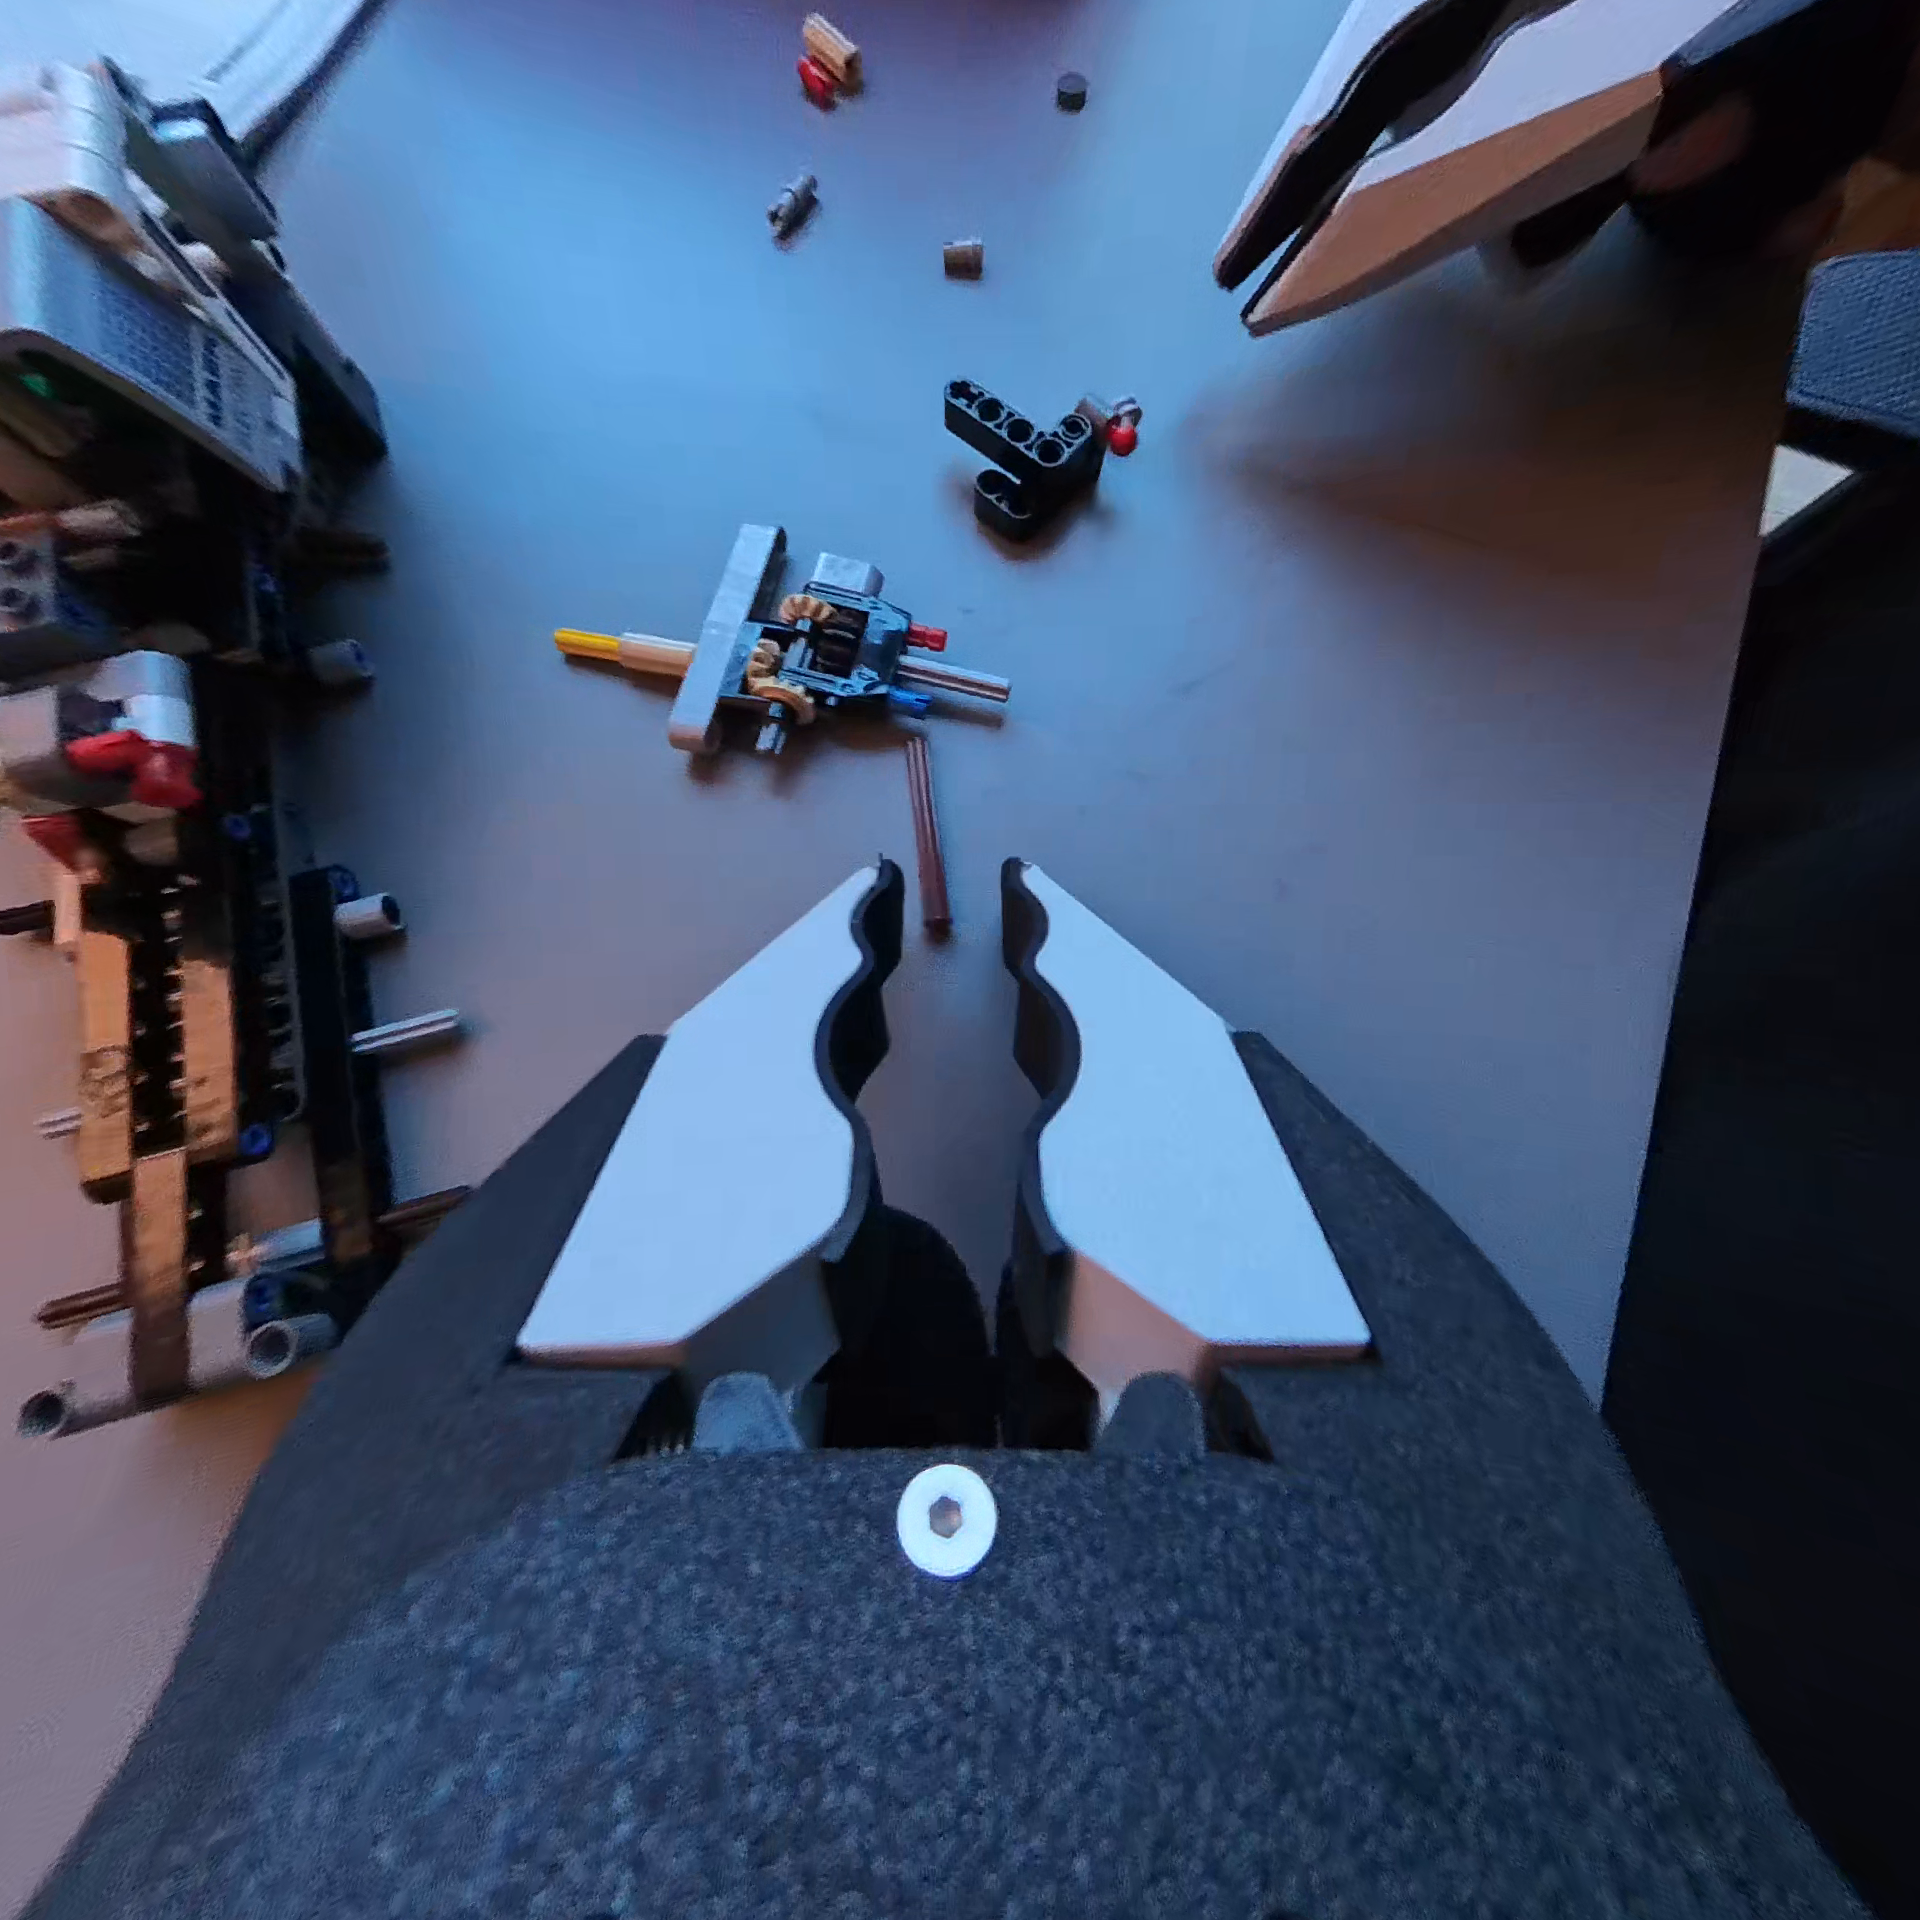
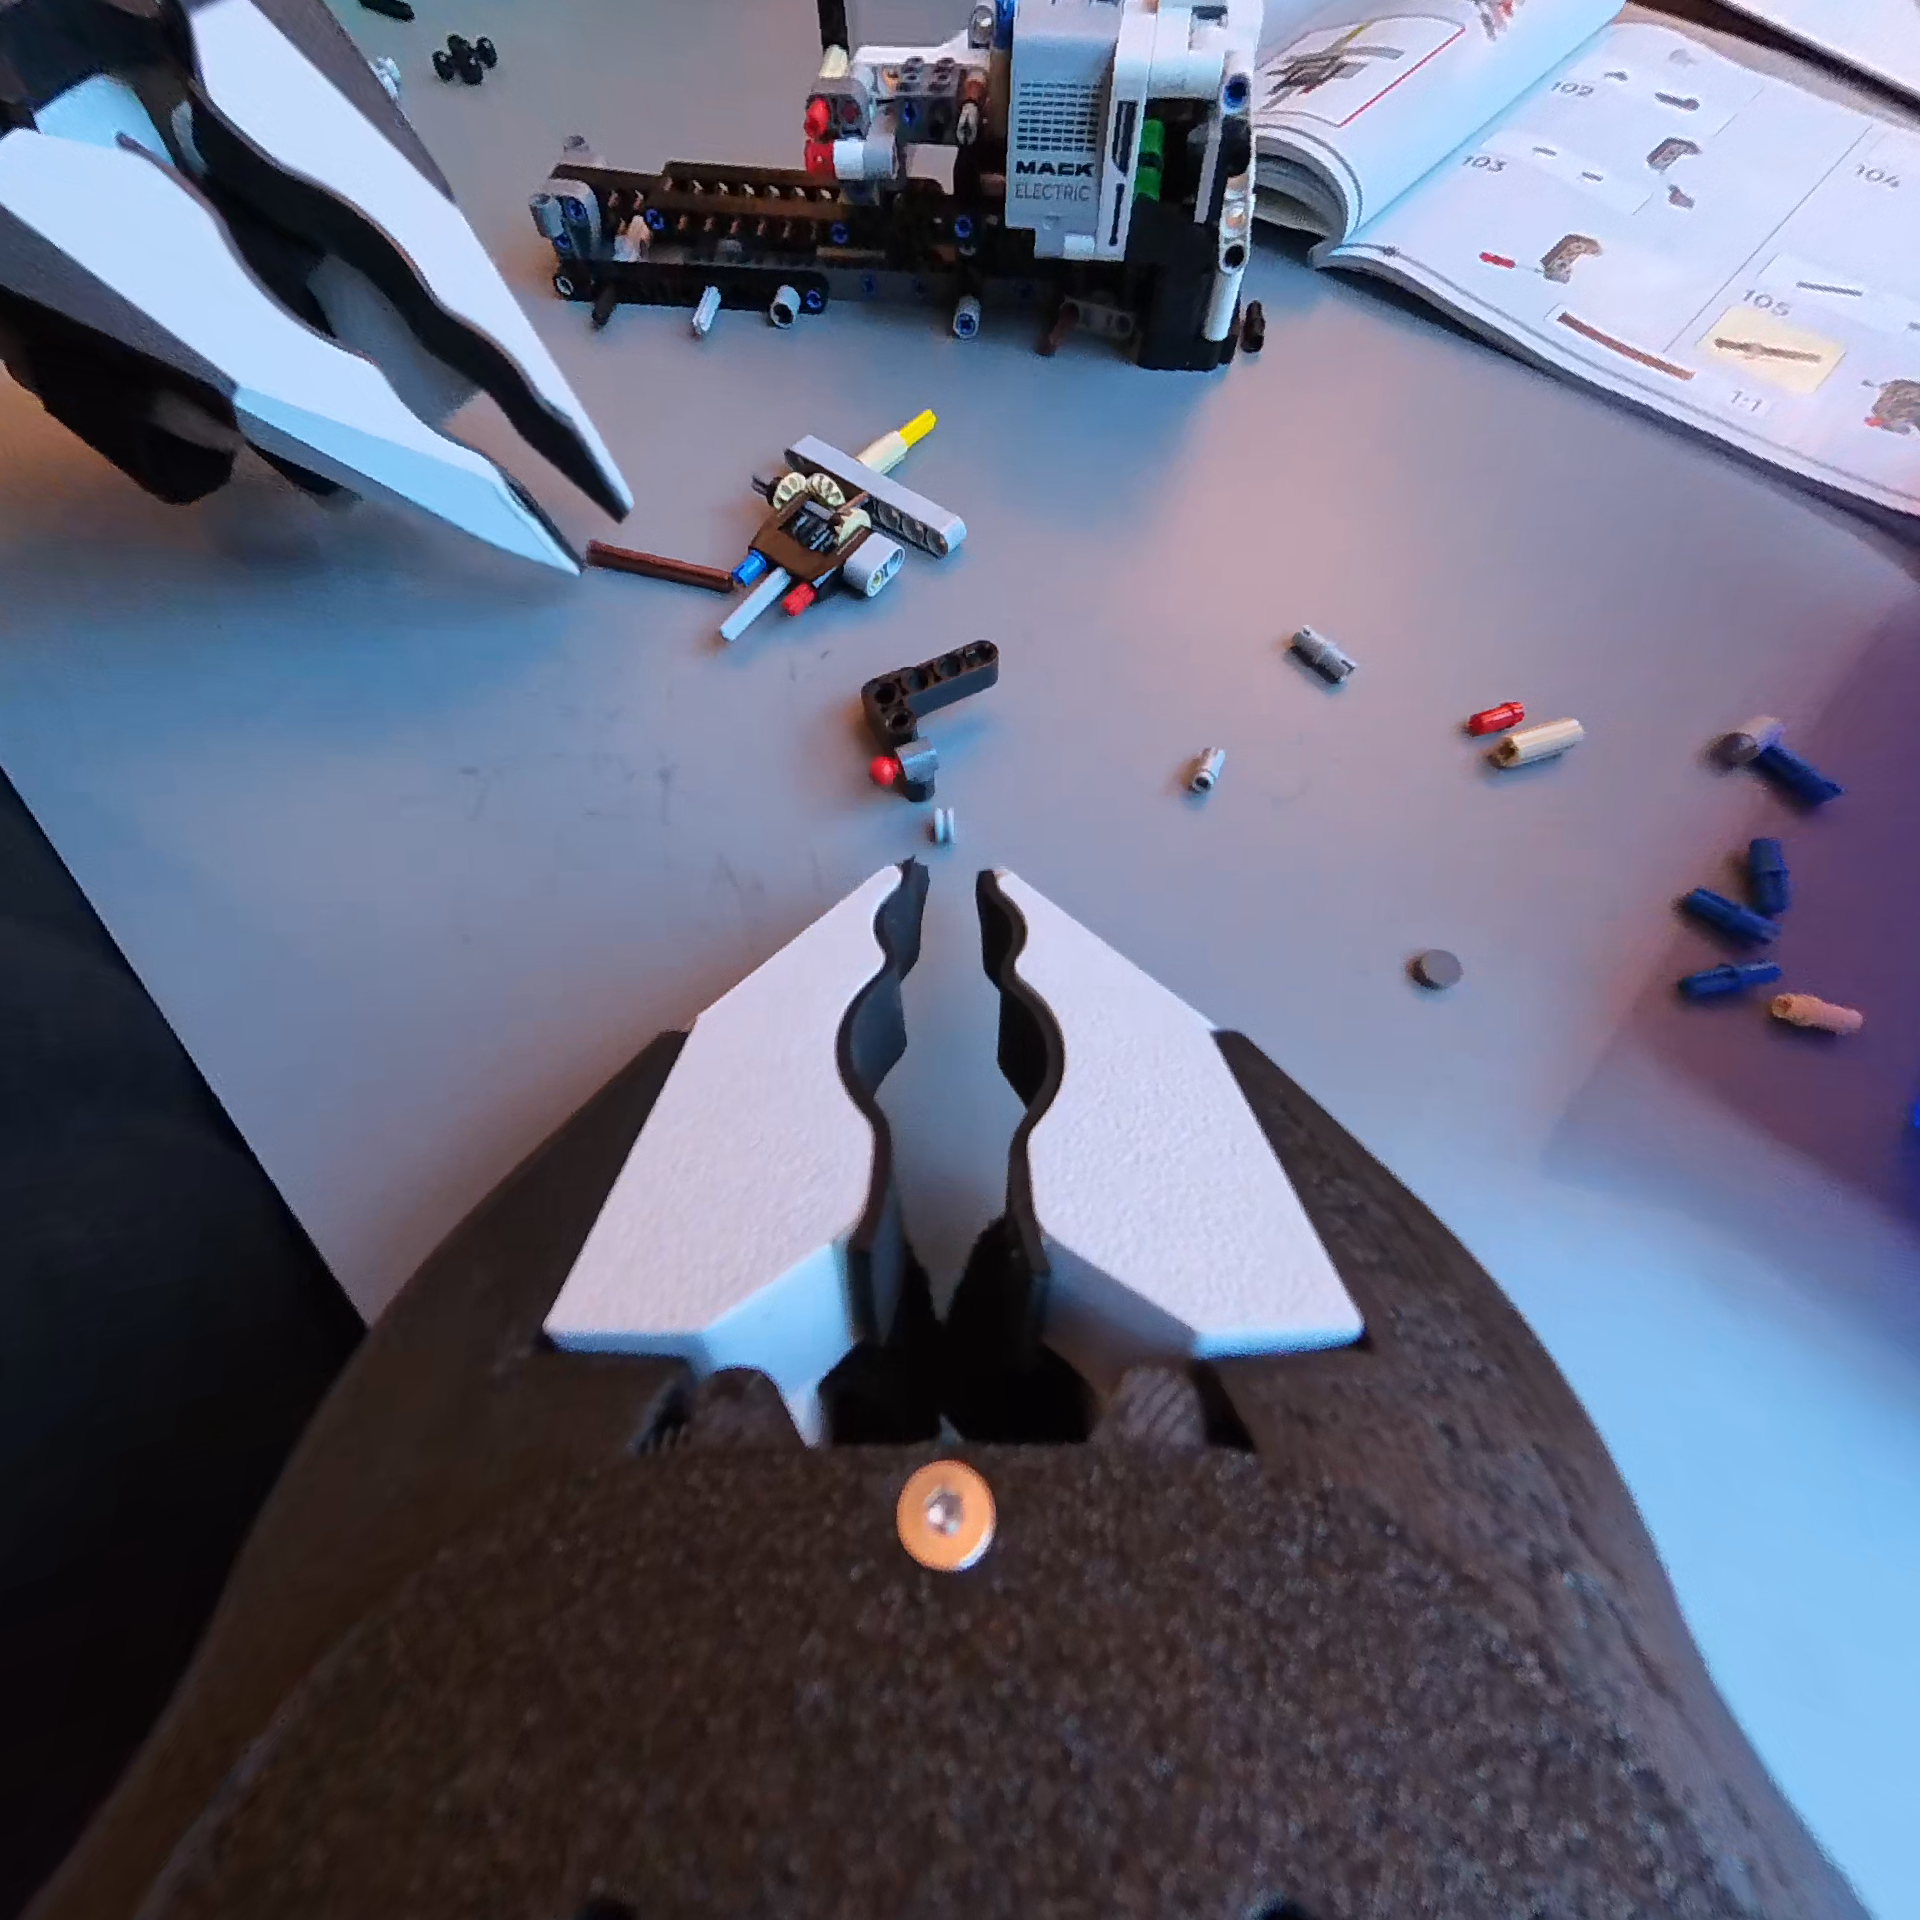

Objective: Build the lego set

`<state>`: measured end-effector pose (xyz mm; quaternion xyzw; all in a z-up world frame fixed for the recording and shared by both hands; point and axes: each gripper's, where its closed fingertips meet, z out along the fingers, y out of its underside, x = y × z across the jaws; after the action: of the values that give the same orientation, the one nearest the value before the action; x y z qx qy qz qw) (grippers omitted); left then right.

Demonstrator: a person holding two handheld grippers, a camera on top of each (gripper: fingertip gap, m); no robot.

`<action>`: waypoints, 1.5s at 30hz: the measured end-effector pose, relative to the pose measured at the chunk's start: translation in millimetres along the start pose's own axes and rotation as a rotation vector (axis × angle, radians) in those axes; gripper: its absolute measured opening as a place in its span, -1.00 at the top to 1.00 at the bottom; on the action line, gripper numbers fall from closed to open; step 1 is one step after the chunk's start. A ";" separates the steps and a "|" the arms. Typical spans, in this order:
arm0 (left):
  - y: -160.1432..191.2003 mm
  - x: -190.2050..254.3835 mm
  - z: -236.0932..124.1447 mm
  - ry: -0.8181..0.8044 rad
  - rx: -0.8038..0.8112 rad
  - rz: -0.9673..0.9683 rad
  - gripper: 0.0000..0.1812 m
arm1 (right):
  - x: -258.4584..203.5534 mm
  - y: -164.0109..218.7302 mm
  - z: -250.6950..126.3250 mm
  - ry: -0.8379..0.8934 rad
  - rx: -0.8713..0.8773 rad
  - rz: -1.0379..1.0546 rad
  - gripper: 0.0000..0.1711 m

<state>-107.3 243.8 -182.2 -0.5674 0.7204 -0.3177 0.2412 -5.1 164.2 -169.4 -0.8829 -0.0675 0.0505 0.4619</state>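
My left gripper (image 1: 948, 873) is open and low over the table. The near end of a brown axle (image 1: 923, 831) lies between its fingertips, and I cannot tell whether they touch it. Beyond the axle lies a small gear assembly (image 1: 790, 644) with a grey beam and a yellow axle end. A black L-shaped beam (image 1: 1023, 447) with a red pin lies farther off. My right gripper (image 2: 951, 873) is open and empty, just short of a tiny grey bush (image 2: 942, 826). The right wrist view also shows the L-beam (image 2: 930, 691), the gear assembly (image 2: 842, 520), the brown axle (image 2: 660, 568) and the left gripper (image 2: 601, 535).
The part-built truck (image 2: 935, 197) stands at the back, next to an open instruction booklet (image 2: 1610, 208). Blue pins (image 2: 1735, 914), a red pin (image 2: 1496, 717), a tan connector (image 2: 1538, 743), grey pins (image 2: 1320, 655) and a dark disc (image 2: 1436, 968) are scattered to the right. The truck chassis (image 1: 187, 935) lines the left edge of the left wrist view. Tip to tip, the grippers are about 15 cm apart.
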 end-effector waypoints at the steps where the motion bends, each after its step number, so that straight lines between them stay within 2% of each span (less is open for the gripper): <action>1: 1.0 1.7 1.2 0.015 -0.004 -0.007 0.82 | -0.1 0.3 -1.5 -0.006 0.004 0.009 0.89; 6: 4.1 0.3 4.7 0.028 0.000 -0.047 0.86 | -1.0 1.1 -2.4 -0.035 0.004 0.021 0.86; 9: 5.5 0.7 4.8 0.033 -0.006 -0.045 0.98 | 1.8 3.8 2.1 -0.029 -0.027 -0.013 0.83; 17: 6.7 -5.2 3.0 -0.044 0.000 -0.017 0.98 | -0.1 10.4 18.4 -0.058 -0.125 -0.111 0.82; 20: -1.8 -2.8 -4.5 -0.049 0.062 -0.023 0.98 | -1.0 7.5 22.7 -0.047 -0.118 -0.126 0.83; 24: -18.7 6.7 -13.2 0.021 0.172 -0.079 0.98 | -0.6 6.8 25.2 -0.042 -0.122 -0.123 0.92; 29: -31.4 10.5 -13.5 0.058 0.231 -0.103 0.98 | -0.3 4.8 27.3 -0.062 -0.121 -0.100 0.97; 32: -35.2 9.2 -11.4 0.060 0.229 -0.122 0.98 | -5.7 -4.8 24.7 -0.105 -0.068 -0.025 0.97; 36: -46.5 21.5 -7.1 0.132 0.248 -0.162 0.98 | -21.0 -34.7 15.4 -0.252 0.090 0.247 0.97; 40: -53.8 31.1 -2.3 0.180 0.271 -0.228 0.98 | -31.5 -56.8 7.4 -0.380 0.215 0.434 0.97; 42: -57.9 35.9 -2.6 0.201 0.288 -0.245 0.98 | -34.7 -62.6 5.3 -0.416 0.245 0.481 0.97; 45: -60.7 39.3 -4.8 0.203 0.296 -0.246 0.98 | -35.0 -63.3 6.9 -0.370 0.245 0.431 0.97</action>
<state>-79.9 197.1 -134.0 -0.5746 0.6118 -0.5024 0.2076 -45.3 199.7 -120.2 -0.7903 0.0447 0.3149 0.5237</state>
